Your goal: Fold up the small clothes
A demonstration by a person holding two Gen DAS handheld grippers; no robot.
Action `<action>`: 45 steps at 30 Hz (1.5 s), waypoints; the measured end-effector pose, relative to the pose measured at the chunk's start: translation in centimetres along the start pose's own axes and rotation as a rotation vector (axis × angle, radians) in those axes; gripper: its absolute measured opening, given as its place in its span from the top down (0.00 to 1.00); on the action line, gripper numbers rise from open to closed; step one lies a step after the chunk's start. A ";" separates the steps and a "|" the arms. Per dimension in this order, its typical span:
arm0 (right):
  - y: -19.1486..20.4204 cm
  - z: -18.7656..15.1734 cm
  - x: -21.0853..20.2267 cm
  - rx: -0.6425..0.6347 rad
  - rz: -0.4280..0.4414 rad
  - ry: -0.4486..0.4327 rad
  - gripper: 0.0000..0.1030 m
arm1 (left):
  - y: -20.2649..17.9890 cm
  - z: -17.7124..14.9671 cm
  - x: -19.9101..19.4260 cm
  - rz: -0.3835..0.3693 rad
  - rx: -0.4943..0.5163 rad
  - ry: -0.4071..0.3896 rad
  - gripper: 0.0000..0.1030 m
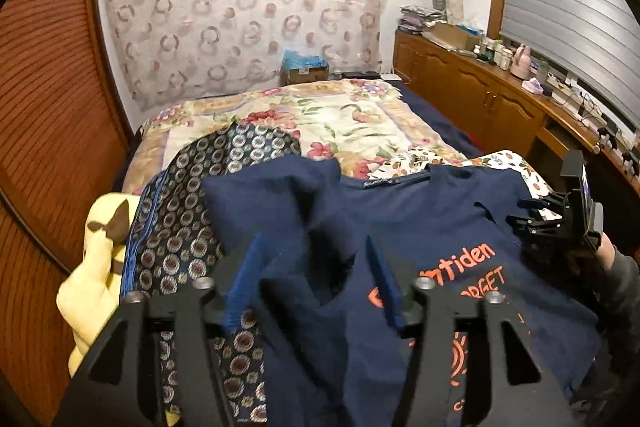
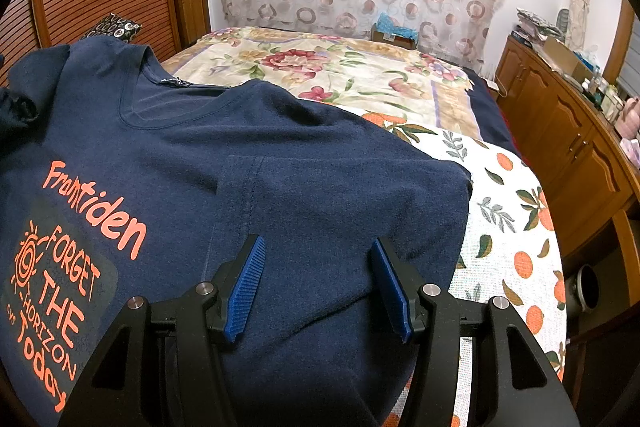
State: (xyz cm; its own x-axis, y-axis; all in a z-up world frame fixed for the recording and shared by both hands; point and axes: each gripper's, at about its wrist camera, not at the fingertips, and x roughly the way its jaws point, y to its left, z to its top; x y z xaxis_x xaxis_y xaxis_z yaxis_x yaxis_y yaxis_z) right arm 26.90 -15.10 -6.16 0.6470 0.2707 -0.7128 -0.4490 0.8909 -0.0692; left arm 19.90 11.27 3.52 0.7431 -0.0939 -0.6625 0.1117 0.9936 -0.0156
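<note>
Left wrist view: the left gripper [image 1: 316,279] has its blue pads spread, a raised, crumpled fold of the navy cotton T-shirt with orange lettering [image 1: 432,227] between them. Right wrist view: the right gripper [image 2: 320,279] hangs wide apart over that T-shirt's folded right sleeve edge, gripping nothing.

Only readable stuff is the orange print on the navy shirt [image 2: 280,167], sitting left of the right gripper's jaws: "Frantiden", then "FORGET THE HORIZON" beside a little sun doodle, then "Today" at the bottom. Neck tag [image 2: 171,81] way up ahead is too tiny to read.
</note>
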 end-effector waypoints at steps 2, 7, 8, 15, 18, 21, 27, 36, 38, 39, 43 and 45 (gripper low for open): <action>0.0 0.0 0.0 0.000 0.000 0.000 0.44 | 0.6 -0.6 -0.4 0.014 -0.013 -0.001 0.28; 0.0 0.0 0.0 0.001 0.000 0.000 0.44 | 1.9 -1.8 0.1 0.039 -0.045 0.012 0.24; 0.0 0.0 0.0 0.002 0.002 0.000 0.44 | 2.2 -2.0 0.2 0.044 -0.049 0.017 0.24; 0.1 0.1 -0.1 -0.006 -0.013 -0.002 0.44 | 3.4 -3.6 -0.5 0.098 -0.070 -0.011 0.24; 0.1 0.1 -0.1 -0.002 -0.012 -0.001 0.44 | 3.6 -3.9 -1.2 0.113 -0.082 -0.036 0.24; 0.1 0.1 -0.1 -0.001 -0.011 -0.001 0.44 | 3.0 -4.2 -1.2 0.009 -0.080 -0.034 0.36; 0.3 0.0 -0.1 0.003 -0.011 0.000 0.43 | 1.2 -3.9 1.5 0.003 -0.056 0.034 0.65; 0.4 0.1 -0.2 0.007 -0.013 0.001 0.43 | -2.8 -3.7 0.2 -0.063 0.052 0.003 0.91; 0.4 0.1 -0.2 0.007 -0.012 0.001 0.43 | -3.6 -3.7 -0.1 -0.079 0.080 0.020 0.89; 0.4 0.1 -0.2 0.008 -0.011 0.001 0.43 | -4.1 -3.8 -0.2 -0.097 0.095 0.033 0.86; 0.4 0.1 -0.2 0.008 -0.012 0.001 0.43 | -4.4 -3.7 -0.8 -0.105 0.094 0.026 0.52; 0.4 0.1 -0.2 0.008 -0.011 0.001 0.43 | -4.3 -3.5 -0.9 -0.109 0.084 0.020 0.45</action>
State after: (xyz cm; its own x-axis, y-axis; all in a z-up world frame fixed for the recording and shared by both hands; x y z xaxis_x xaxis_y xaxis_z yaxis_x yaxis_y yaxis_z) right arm 26.65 -14.71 -5.97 0.6514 0.2601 -0.7128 -0.4364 0.8969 -0.0715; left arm 16.46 7.31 1.54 0.7107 -0.1988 -0.6748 0.2466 0.9688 -0.0258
